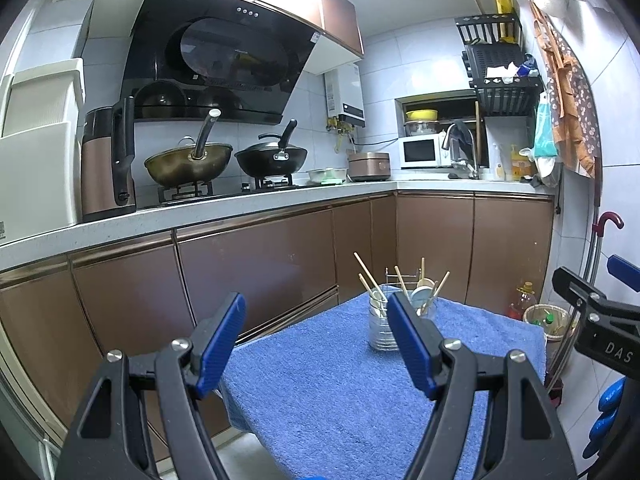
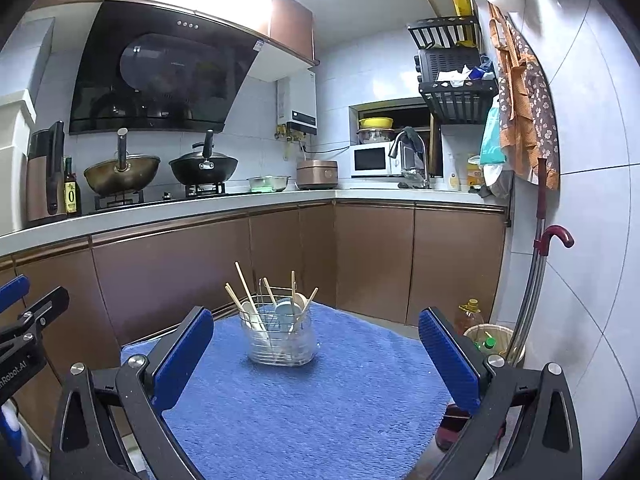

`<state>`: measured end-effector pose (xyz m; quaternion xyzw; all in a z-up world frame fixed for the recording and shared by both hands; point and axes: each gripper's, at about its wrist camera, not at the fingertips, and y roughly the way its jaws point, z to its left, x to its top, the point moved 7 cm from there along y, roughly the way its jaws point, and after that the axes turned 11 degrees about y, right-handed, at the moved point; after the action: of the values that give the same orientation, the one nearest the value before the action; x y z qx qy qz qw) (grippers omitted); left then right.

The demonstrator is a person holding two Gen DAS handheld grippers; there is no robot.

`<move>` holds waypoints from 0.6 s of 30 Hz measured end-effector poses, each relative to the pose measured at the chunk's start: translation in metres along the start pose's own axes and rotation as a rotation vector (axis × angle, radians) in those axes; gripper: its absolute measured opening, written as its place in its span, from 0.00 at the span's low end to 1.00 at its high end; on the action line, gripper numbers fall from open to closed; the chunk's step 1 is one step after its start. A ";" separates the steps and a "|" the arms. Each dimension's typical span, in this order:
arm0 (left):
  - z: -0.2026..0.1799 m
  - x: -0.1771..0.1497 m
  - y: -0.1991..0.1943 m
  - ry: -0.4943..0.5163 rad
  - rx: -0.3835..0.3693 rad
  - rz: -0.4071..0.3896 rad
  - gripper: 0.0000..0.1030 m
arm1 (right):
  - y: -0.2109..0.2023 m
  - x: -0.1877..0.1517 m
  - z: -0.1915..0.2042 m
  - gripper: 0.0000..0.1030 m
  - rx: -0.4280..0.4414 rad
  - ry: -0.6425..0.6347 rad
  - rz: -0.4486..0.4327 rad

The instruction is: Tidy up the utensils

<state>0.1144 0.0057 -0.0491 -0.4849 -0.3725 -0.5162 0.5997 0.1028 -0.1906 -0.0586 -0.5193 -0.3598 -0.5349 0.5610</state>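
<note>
Right wrist view: the right gripper hangs above the near part of a small table covered with a blue towel. Jaws wide apart, nothing between the blue pads. A clear utensil holder with a wire frame stands upright toward the far edge of the towel, about midway between its left and right edges. Inside it: several wooden chopsticks leaning out at different angles, plus pale spoons (exact count cannot be told through the clear wall). The rest of the towel is bare.

At the left border of this view, part of the left gripper shows, black body with a blue pad tip.

Left wrist view: the left gripper is also held above the towel, jaws well apart and empty. Its right pad overlaps the utensil holder in the picture, though the holder sits farther back, near the far edge. Chopsticks stick up from it. The right gripper shows at the right border (only in part).

Background, both views: brown cabinet fronts under a pale counter, two woks on a gas stove, a microwave in the far corner. A waste basket stands on the floor just beyond the table's right edge.
</note>
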 end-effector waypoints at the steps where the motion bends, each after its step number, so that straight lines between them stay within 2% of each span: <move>1: 0.001 0.000 0.000 -0.003 0.001 0.000 0.69 | 0.000 0.000 0.000 1.00 -0.003 -0.002 -0.001; 18: 0.003 -0.003 0.002 -0.018 0.007 0.003 0.69 | 0.007 -0.003 -0.007 1.00 -0.034 -0.008 0.013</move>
<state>0.1163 0.0098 -0.0516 -0.4878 -0.3791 -0.5097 0.5988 0.1076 -0.1977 -0.0641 -0.5331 -0.3497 -0.5352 0.5541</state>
